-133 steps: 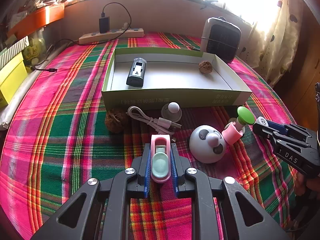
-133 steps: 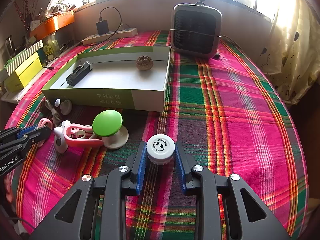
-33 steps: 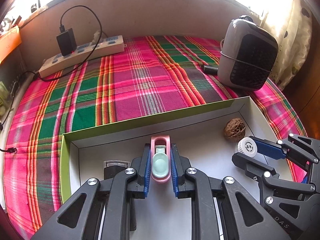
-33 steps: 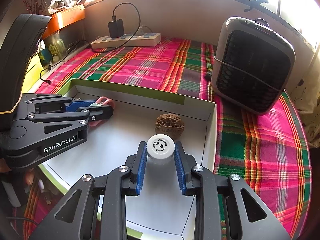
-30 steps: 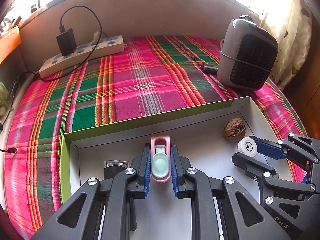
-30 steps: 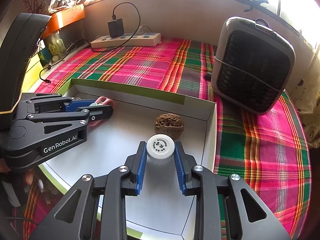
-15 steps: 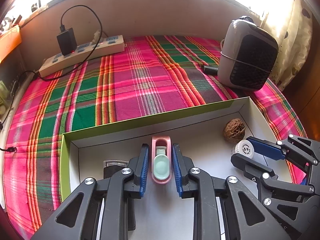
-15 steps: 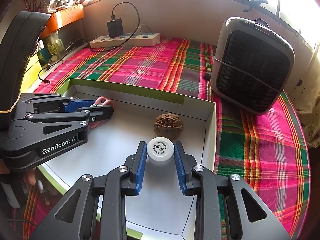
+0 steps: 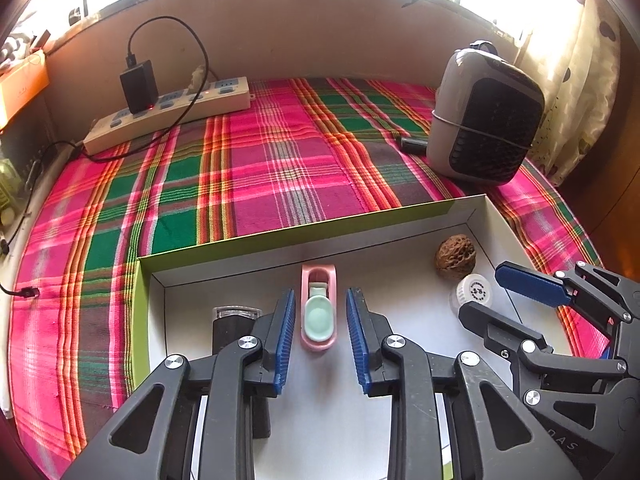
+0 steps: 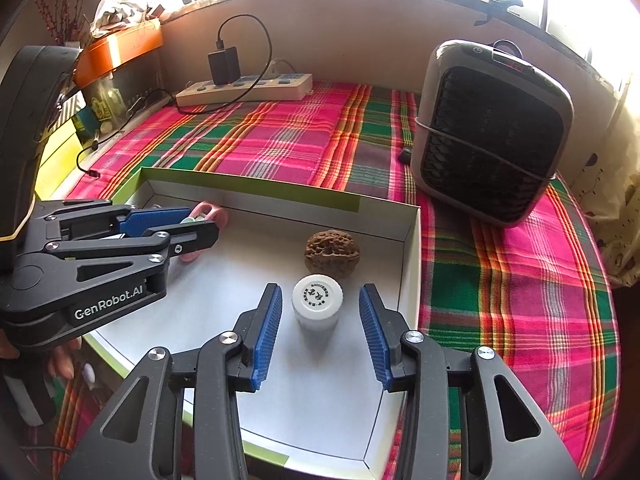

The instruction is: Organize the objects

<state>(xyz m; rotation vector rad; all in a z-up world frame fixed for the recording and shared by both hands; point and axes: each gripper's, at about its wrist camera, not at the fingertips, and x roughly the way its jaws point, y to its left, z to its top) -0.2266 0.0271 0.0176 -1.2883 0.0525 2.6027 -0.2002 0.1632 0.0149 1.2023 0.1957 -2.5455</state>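
A pink clip with a mint pad lies on the white floor of the green-sided box. My left gripper straddles it with its jaws opening, and the blue pads stand clear of it. A small white bottle stands upright in the box between the opening jaws of my right gripper, untouched by either pad. Just behind the white bottle sits a brown walnut. The walnut also shows in the left wrist view, beside the right gripper. The left gripper reaches in from the left.
A dark rectangular device lies in the box's left part, partly behind my left fingers. A grey heater stands on the plaid cloth right of the box. A power strip with a black charger lies by the back wall. A hand grips the left tool.
Both grippers have opened. The pink clip and the white bottle, held in the jaws a second ago, now rest free on the box floor.
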